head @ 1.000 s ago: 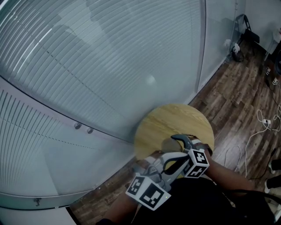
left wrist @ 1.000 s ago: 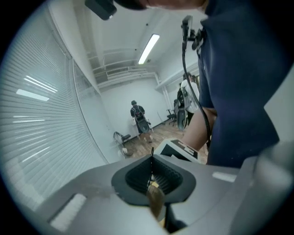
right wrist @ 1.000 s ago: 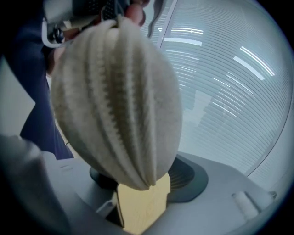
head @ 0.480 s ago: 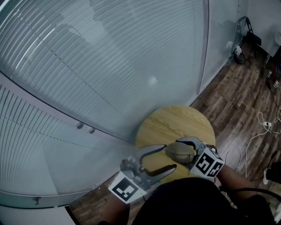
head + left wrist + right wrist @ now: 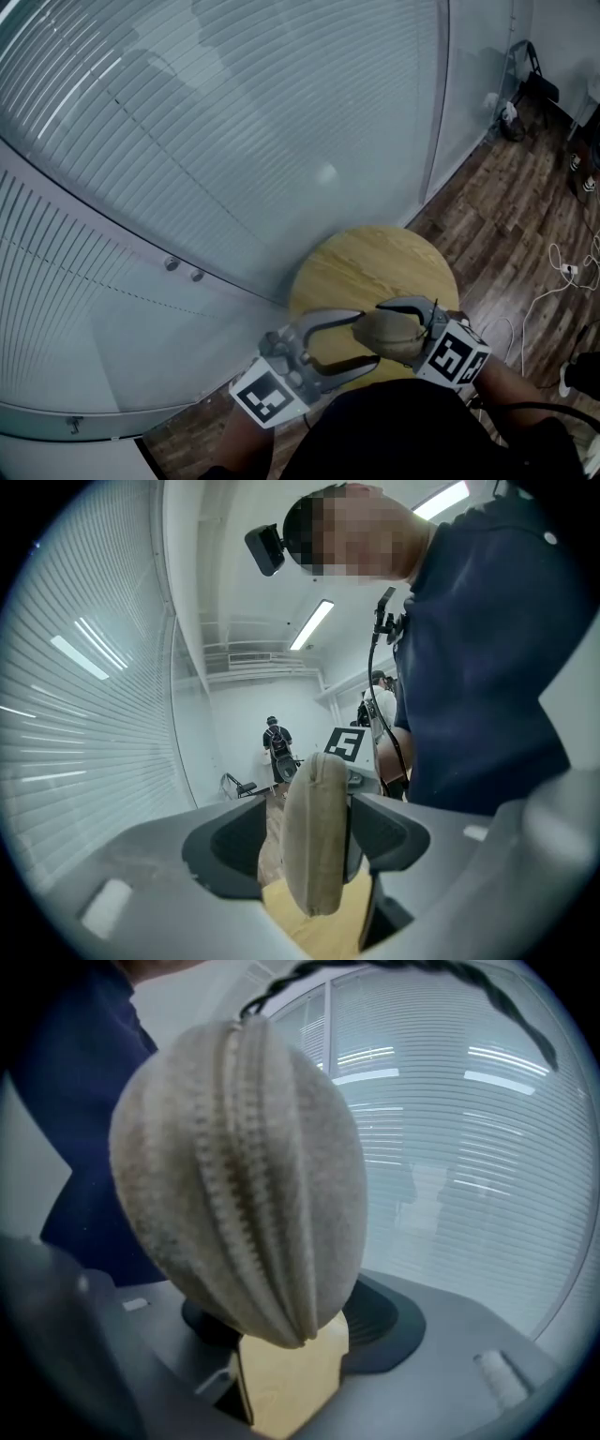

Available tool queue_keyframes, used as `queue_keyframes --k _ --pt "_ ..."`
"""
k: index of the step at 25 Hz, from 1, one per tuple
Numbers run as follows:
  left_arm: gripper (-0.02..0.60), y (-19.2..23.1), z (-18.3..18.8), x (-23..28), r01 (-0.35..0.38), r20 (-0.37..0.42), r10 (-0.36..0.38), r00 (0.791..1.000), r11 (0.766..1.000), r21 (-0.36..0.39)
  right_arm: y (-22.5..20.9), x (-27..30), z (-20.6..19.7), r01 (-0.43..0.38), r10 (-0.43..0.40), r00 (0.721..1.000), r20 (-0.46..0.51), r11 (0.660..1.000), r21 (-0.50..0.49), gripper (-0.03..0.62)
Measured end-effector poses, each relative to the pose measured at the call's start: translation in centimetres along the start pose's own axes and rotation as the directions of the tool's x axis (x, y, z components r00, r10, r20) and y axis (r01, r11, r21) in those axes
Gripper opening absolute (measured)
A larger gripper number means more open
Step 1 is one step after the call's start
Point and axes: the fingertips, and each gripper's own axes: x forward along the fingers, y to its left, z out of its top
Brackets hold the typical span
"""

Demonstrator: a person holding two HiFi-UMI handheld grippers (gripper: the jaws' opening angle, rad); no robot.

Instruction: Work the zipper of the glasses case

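Observation:
A tan fabric glasses case [image 5: 386,335] hangs above the round wooden table [image 5: 375,262], and my right gripper [image 5: 401,328] is shut on it. In the right gripper view the case [image 5: 244,1176] fills the space between the pads, its closed zipper [image 5: 246,1204] running along the edge that faces the camera. My left gripper [image 5: 366,339] comes in from the left. Its jaws have just been opening and now stand wide. The case's end [image 5: 314,827] stands upright between them, with a gap to the left pad [image 5: 230,841].
A curved glass wall with blinds [image 5: 234,141] runs behind the table. Wood flooring with loose white cables [image 5: 562,272] lies to the right. The person's dark sleeve and body [image 5: 487,667] are close behind both grippers. Another person stands far off [image 5: 274,742].
The left gripper's jaws went from shut beside the case to wide open, and it pulled back to the left. The right gripper lifted the case slightly.

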Motion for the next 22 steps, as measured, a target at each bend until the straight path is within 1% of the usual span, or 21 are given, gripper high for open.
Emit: queue_keyframes --k 2,3,5,9,14,19,22 --pt "0.31 -0.5 0.2 0.1 0.016 0.008 -0.016 1.0 1.0 0.002 0.9 0.1 0.2 -0.02 0.019 1.0 -0.018 0.999 -0.03 0.27" --pt "0.313 -0.8 0.2 0.2 0.025 0.01 -0.025 1.0 1.0 -0.008 1.2 0.2 0.2 -0.028 0.027 0.999 -0.024 0.999 -0.037 0.27" --pt "0.313 -1.6 0.0 0.3 0.053 0.004 -0.053 0.999 0.998 -0.028 1.6 0.4 0.2 -0.038 0.036 0.999 -0.033 0.998 -0.048 0.27" --pt "0.313 -2.7 -0.3 0.8 0.103 -0.01 -0.104 0.995 0.994 -0.031 2.5 1.1 0.3 -0.075 0.072 0.996 -0.048 0.995 -0.062 0.27" --pt "0.314 -3.5 -0.8 1.4 0.116 -0.038 -0.117 0.992 0.993 -0.011 3.8 1.4 0.5 -0.118 0.114 0.992 -0.052 0.99 -0.072 0.27" --pt "0.319 -4.0 -0.5 1.4 0.134 -0.024 -0.135 0.991 0.99 -0.044 4.7 1.4 1.0 -0.152 0.148 0.988 -0.053 0.985 -0.078 0.27" --pt "0.328 -4.4 -0.4 1.5 0.149 -0.037 -0.151 0.988 0.988 -0.039 5.2 1.4 1.4 -0.171 0.165 0.984 -0.069 0.98 -0.097 0.27"
